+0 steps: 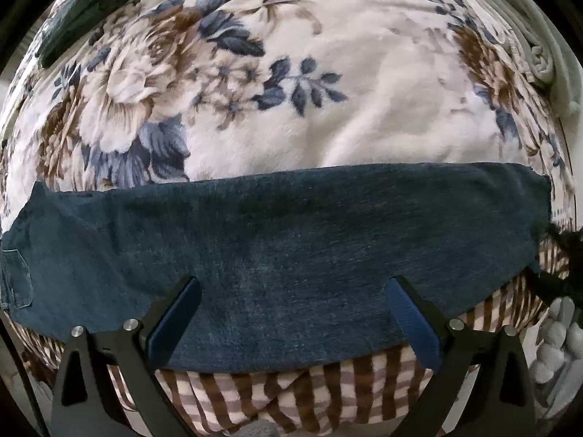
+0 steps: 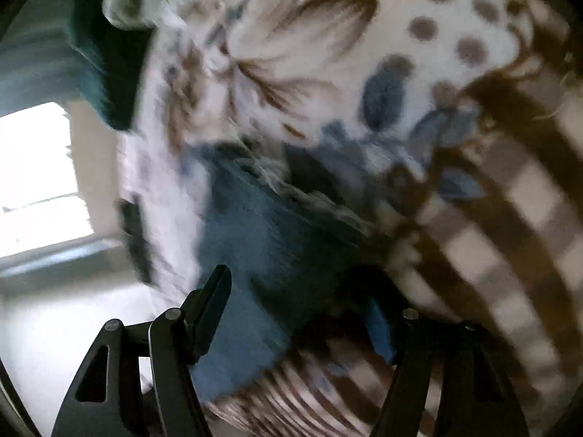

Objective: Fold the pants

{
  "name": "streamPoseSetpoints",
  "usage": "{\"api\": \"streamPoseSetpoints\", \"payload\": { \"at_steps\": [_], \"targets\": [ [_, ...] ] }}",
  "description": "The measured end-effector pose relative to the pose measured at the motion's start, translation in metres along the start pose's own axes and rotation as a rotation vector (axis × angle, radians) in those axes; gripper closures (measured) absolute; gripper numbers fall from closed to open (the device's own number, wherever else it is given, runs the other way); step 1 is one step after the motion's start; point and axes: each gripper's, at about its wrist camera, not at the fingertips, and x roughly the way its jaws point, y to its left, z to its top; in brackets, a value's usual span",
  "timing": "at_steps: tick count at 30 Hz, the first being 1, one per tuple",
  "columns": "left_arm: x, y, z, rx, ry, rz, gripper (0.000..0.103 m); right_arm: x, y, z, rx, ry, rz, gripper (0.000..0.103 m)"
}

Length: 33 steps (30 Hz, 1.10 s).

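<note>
Left wrist: pants [image 1: 277, 233] on floral blanket [image 1: 364, 83].

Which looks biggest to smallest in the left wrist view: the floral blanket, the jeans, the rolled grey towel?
1. Floral blanket
2. Jeans, though they lie nearer the camera, so this is apparent size only
3. Rolled grey towel, partly cut off at the edge

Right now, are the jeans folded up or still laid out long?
Laid out long. In the left wrist view the jeans stretch as one flat band across the floral blanket, pocket end at the left; no crosswise fold shows.
</note>
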Motion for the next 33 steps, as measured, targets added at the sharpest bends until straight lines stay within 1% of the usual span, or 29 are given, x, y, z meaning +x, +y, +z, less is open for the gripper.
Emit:
{"api": "streamPoseSetpoints", "payload": {
  "at_steps": [2, 3, 4, 5, 6, 8, 9, 10, 11, 13, 15, 16, 19, 20, 21, 23, 25, 27, 28, 30, 31, 33],
  "targets": [
    [0.001, 0.0, -0.003, 0.01, -0.006, 0.002, 0.0, -0.003, 0.0, 0.003, 0.015, -0.032, 0.219, 0.031],
    [0.003, 0.001, -0.004, 0.012, -0.007, 0.003, 0.0, 0.001, 0.004, 0.005, -0.012, -0.034, 0.234, 0.031],
    [0.005, 0.0, -0.004, 0.011, -0.007, 0.005, 0.0, 0.011, 0.007, 0.009, -0.055, -0.019, 0.182, 0.031],
    [0.009, 0.0, -0.005, 0.007, -0.002, 0.003, 0.0, 0.026, 0.004, 0.013, -0.054, 0.006, 0.152, 0.031],
    [0.014, 0.0, -0.006, 0.0, 0.007, -0.003, 0.0, 0.034, -0.001, 0.016, -0.023, 0.004, 0.157, 0.031],
    [0.021, -0.001, -0.007, -0.014, 0.017, -0.014, 0.0, 0.037, 0.0, 0.022, -0.005, -0.022, 0.187, 0.032],
    [0.022, -0.001, -0.007, -0.019, 0.016, -0.015, 0.0, 0.036, 0.004, 0.021, -0.014, -0.034, 0.166, 0.044],
    [0.023, 0.0, -0.006, -0.02, 0.013, -0.012, 0.0, 0.039, 0.008, 0.019, -0.028, -0.046, 0.139, 0.08],
    [0.024, 0.001, -0.005, -0.023, 0.01, -0.008, 0.0, 0.037, 0.013, 0.015, -0.057, -0.06, 0.066, 0.093],
    [0.02, 0.003, -0.005, -0.036, 0.004, -0.006, 0.0, 0.026, 0.019, 0.006, -0.082, -0.088, -0.019, 0.094],
    [0.019, 0.009, -0.003, -0.056, 0.001, -0.004, 0.0, 0.017, 0.036, -0.004, -0.116, -0.136, -0.099, 0.095],
    [0.017, 0.014, -0.003, -0.066, -0.002, -0.004, 0.0, 0.015, 0.042, -0.007, -0.129, -0.152, -0.117, 0.095],
    [0.01, 0.032, -0.001, -0.088, -0.012, -0.005, 0.0, 0.0, 0.083, -0.026, -0.205, -0.211, -0.21, 0.096],
    [0.005, 0.041, 0.0, -0.097, -0.021, -0.001, 0.0, -0.003, 0.091, -0.032, -0.226, -0.226, -0.233, 0.096],
    [0.002, 0.05, -0.001, -0.105, -0.027, 0.002, 0.0, -0.007, 0.109, -0.043, -0.264, -0.244, -0.266, 0.096],
    [-0.007, 0.071, -0.004, -0.128, -0.037, 0.001, 0.0, -0.007, 0.138, -0.055, -0.298, -0.263, -0.303, 0.096],
    [-0.02, 0.101, -0.011, -0.162, -0.05, -0.006, 0.0, -0.006, 0.168, -0.078, -0.367, -0.282, -0.358, 0.096],
    [-0.03, 0.13, -0.017, -0.192, -0.065, -0.009, 0.0, 0.003, 0.205, -0.113, -0.457, -0.299, -0.415, 0.096],
    [-0.036, 0.152, -0.023, -0.216, -0.071, -0.009, 0.0, 0.006, 0.221, -0.125, -0.477, -0.299, -0.427, 0.096],
    [-0.047, 0.189, -0.033, -0.263, -0.078, -0.017, 0.0, 0.026, 0.249, -0.165, -0.539, -0.284, -0.454, 0.096],
    [-0.055, 0.198, -0.033, -0.281, -0.081, -0.018, 0.0, 0.038, 0.26, -0.176, -0.556, -0.275, -0.463, 0.096],
    [-0.067, 0.23, -0.045, -0.326, -0.093, -0.01, 0.0, 0.071, 0.282, -0.211, -0.602, -0.235, -0.484, 0.096]
  ]
}}
